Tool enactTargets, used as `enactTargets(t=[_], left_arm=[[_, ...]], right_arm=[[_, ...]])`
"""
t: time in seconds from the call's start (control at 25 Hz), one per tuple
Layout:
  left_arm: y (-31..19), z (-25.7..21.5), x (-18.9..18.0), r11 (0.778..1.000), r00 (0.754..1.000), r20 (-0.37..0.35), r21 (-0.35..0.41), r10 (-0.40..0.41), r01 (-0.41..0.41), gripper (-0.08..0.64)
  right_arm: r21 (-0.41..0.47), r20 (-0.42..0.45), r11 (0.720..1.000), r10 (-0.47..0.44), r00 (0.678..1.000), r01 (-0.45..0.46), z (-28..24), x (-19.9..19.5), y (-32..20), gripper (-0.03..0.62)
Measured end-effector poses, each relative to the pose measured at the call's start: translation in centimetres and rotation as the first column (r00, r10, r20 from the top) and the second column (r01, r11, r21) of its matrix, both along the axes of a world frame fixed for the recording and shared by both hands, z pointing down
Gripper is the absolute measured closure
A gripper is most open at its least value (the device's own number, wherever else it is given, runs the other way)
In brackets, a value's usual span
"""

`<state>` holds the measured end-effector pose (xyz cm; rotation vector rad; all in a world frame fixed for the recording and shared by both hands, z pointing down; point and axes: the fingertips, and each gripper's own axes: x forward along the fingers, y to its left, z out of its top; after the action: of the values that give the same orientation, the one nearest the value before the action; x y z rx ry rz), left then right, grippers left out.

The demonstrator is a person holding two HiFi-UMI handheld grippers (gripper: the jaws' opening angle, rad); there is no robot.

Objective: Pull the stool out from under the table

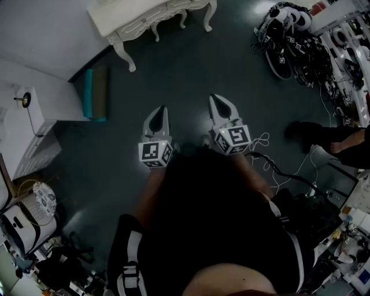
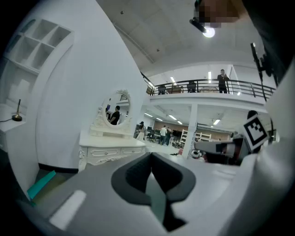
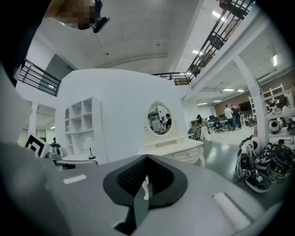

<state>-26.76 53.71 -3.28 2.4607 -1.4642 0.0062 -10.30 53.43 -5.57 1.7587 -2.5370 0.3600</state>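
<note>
Dark grey glossy floor (image 1: pixel 191 75) fills the middle of the head view. It is an open stretch between the two grippers and the white carved-wood dressing table (image 1: pixel 144 14) at the top edge. The table's long axis runs from lower left to upper right, with its long front side towards the grippers. A curved white partition wall (image 1: pixel 40 34) stands behind it on the left.

The stool cannot be made out as a separate thing. Two shorter white carved legs (image 1: pixel 155 32) show between the table's outer legs, and I cannot tell whether they belong to the stool or the table. Which way the stool points cannot be told either.

On the right the open floor ends at a heap of black headsets and cables (image 1: pixel 295 40). On the left it ends at a white cabinet (image 1: pixel 34 124) and at teal and olive pads (image 1: pixel 95 92) lying along the foot of the wall.

The left gripper (image 1: pixel 161 111) and right gripper (image 1: pixel 218 99) are side by side without touching. Both point towards the table and are well short of it. Each has its jaws pressed together with nothing between them.
</note>
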Motion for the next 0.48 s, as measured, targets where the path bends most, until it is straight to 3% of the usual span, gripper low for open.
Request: enactTargets(t=[0.48], left_arm=[[0.6, 0.7, -3.6, 1.000, 1.000, -0.010, -0.014, 0.022, -0.022, 0.551]], right_arm=[[0.000, 0.012, 1.000, 0.028, 1.000, -0.028, 0.1, -3.4, 0.7, 0.594]])
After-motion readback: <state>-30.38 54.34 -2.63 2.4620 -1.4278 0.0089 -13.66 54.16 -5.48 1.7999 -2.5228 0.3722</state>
